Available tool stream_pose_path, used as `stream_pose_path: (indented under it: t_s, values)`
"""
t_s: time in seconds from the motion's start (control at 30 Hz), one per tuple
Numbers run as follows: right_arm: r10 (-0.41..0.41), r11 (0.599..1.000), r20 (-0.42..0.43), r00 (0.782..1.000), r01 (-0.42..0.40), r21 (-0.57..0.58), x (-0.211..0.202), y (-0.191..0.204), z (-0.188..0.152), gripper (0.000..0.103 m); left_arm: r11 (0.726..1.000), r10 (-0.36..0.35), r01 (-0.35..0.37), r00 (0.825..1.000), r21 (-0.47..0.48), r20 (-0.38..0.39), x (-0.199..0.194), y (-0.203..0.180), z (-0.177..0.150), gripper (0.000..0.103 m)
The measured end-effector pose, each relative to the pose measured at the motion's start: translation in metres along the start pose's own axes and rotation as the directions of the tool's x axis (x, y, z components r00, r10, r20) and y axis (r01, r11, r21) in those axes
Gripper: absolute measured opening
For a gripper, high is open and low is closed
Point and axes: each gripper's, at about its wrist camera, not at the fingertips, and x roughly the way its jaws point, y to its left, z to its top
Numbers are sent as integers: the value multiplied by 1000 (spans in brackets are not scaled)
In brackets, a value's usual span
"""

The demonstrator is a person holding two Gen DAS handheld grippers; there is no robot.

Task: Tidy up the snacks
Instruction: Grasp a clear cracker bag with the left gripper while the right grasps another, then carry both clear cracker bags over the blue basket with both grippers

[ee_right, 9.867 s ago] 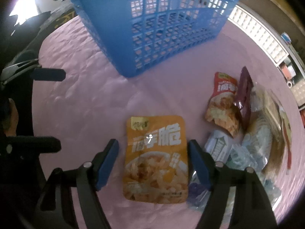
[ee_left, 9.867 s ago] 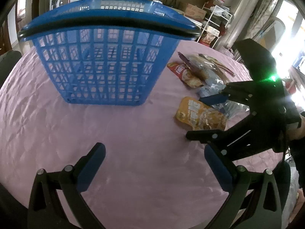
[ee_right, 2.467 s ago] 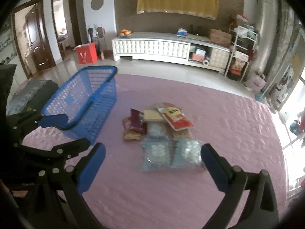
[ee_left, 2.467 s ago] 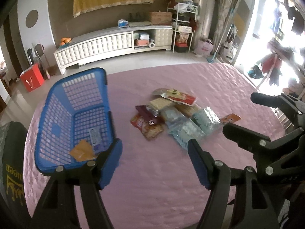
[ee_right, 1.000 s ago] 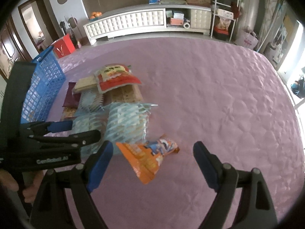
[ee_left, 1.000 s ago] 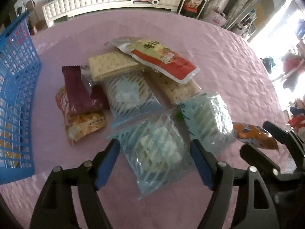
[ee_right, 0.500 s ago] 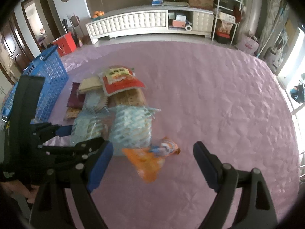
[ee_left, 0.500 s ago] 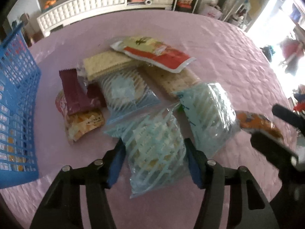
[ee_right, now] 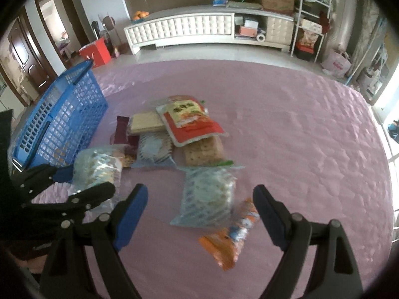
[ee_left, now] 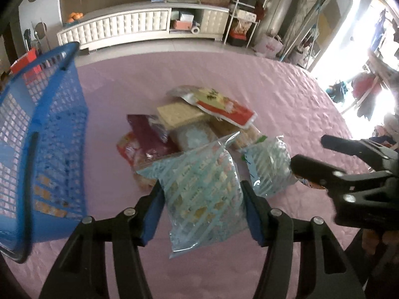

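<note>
Now the left tongs (ee_left: 202, 206) have closed on the pale blue striped snack bag (ee_left: 203, 194) and lifted it off the pink surface (ee_left: 286, 99), ready for the blue basket (ee_left: 47, 154); the right tongs (ee_right: 199, 218) hang wide open and empty over the orange packet (ee_right: 224, 244).

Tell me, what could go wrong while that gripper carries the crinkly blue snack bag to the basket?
The left gripper pinches the striped blue bag only by its sides, and much of the bag hangs loose, so it might slip out. The blue basket has a tall wall, so the hanging bag could catch on the rim. The right gripper is open right above the orange packet, and the two grippers are close, so they might bump.
</note>
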Motion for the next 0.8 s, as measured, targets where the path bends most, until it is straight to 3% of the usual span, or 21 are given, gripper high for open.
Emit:
stream_pose_path:
  t_s: [0.37, 0.53, 0.6, 0.67, 0.8]
  values:
    - [-11, 1000, -124, 992, 12, 11, 53, 4, 3, 89, 1000, 4, -4, 1000, 11, 0, 12, 15, -3, 56]
    - [-84, 995, -151, 985, 75, -69, 68, 6, 5, 89, 1000, 6, -6, 1000, 17, -18, 24, 14, -3, 56]
    - [-71, 996, -196, 978, 60, -66, 78, 2, 3, 86, 1000, 9, -8, 1000, 20, -22, 26, 14, -3, 56]
    - [-67, 997, -216, 974, 57, -50, 87, -5, -1, 69, 1000, 13, -13, 1000, 23, -28, 30, 12, -3, 56]
    - [-42, 997, -163, 986, 31, -70, 79, -6, -8, 67, 999, 14, -13, 999, 31, -31, 32, 11, -5, 56]
